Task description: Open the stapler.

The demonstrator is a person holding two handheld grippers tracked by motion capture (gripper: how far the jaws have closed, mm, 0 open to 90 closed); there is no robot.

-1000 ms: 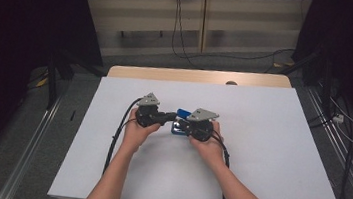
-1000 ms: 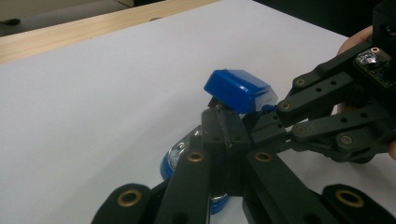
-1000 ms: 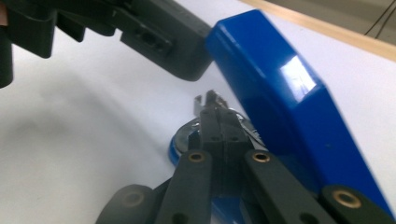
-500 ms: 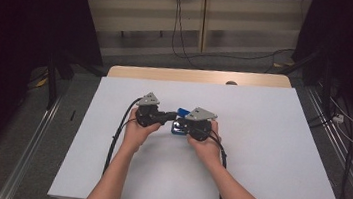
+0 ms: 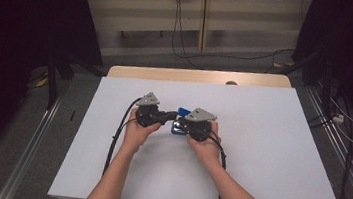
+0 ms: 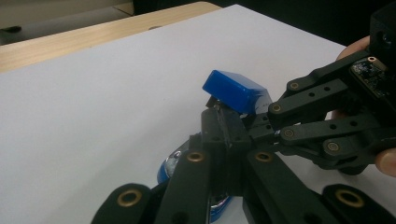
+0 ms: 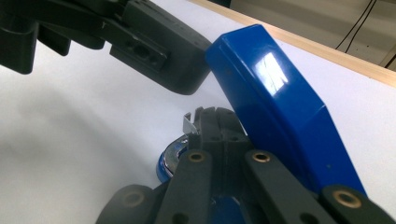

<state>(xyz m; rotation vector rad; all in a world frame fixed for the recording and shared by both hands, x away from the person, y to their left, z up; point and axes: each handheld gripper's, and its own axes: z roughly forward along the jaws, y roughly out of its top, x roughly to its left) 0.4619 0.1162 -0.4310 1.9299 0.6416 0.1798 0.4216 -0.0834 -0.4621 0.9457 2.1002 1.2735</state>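
A blue stapler-like thing (image 5: 181, 119) lies mid-table between both grippers, its blue cover (image 7: 275, 98) tilted up off a blue and metal base (image 7: 169, 161). My left gripper (image 6: 219, 114) comes from the left, jaws closed together, tip against the raised end of the cover (image 6: 236, 91). My right gripper (image 7: 217, 114) is shut too. It lies between cover and base, with a thin metal strip (image 7: 188, 123) beside its tip. I cannot tell whether either gripper pinches a part. In the high view, the left gripper (image 5: 171, 114) and right gripper (image 5: 177, 126) meet tip to tip.
The white tabletop (image 5: 270, 140) spreads wide around the hands, with a wooden strip (image 5: 197, 75) along its far edge. Black cables (image 5: 115, 143) trail from the grippers toward the near edge. Metal rails (image 5: 338, 163) run along both sides of the table.
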